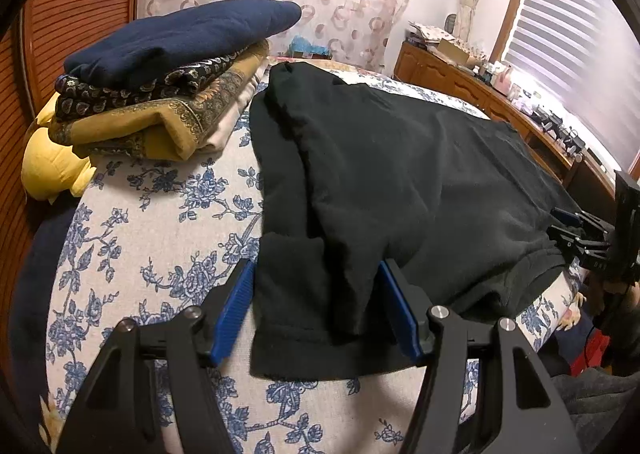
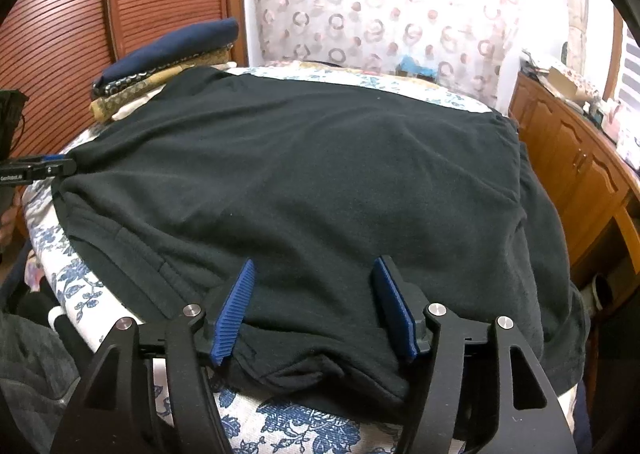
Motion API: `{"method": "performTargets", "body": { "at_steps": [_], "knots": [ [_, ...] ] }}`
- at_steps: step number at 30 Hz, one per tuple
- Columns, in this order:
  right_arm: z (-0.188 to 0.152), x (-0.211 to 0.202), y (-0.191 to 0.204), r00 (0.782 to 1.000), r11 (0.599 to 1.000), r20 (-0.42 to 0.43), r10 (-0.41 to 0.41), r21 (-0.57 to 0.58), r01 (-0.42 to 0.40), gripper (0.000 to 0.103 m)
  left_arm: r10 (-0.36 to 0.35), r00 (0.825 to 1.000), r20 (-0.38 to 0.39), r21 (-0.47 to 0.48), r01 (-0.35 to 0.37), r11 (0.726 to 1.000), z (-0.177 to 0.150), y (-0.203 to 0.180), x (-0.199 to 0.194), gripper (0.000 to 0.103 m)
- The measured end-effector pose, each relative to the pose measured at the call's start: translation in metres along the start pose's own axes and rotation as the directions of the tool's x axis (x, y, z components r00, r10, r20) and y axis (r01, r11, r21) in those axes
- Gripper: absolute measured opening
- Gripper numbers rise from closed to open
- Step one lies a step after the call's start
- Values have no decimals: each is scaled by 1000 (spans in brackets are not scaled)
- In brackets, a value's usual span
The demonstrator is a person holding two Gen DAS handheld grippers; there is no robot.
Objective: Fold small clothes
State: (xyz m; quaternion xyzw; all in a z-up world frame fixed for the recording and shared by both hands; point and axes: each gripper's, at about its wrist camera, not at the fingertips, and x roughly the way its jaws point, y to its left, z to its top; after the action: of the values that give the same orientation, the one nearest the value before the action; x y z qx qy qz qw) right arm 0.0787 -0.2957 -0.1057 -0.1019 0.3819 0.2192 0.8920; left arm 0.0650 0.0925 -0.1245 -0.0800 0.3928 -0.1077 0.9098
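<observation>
Nearest me, the left gripper (image 1: 316,306) stands with its blue ribbed pads apart, straddling a folded-in sleeve of the black fleece garment (image 1: 400,182); the cloth lies between the pads, but they do not seem to press it. Off to its right, the right gripper (image 2: 316,310) hovers at the garment's near hem, pads spread wide, cloth under them and nothing pinched. The garment itself lies spread over the white bedspread with blue flower print (image 1: 160,222), partly folded, one sleeve laid inward.

To fold well, I judge that both grippers should nip only the upper layers at matching points on the near edge, then carry it away evenly so the hem lands square.

Further off, at the bed's far left, sits a stack of folded cloths, navy on top of mustard paisley (image 1: 172,66), near the black garment's far corner, so the fold should stay clear of it.
</observation>
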Motion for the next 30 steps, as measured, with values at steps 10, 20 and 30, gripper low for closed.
{"method": "performTargets", "body": {
  "at_steps": [10,20,30],
  "knots": [
    [0,0,2,1000,1000,-2,-6,1,6,64,-114,992,48,53,111,992,19,-29,-11,8],
    [-10,-37,-30,998,996,56,-24,82,19,64,-300,948,105,212,273,938,87,-127,-23,6],
    [-22,-78,-71,990,987,124,-73,152,53,64,-427,903,40,429,371,824,131,-255,-7,0]
  ]
}}
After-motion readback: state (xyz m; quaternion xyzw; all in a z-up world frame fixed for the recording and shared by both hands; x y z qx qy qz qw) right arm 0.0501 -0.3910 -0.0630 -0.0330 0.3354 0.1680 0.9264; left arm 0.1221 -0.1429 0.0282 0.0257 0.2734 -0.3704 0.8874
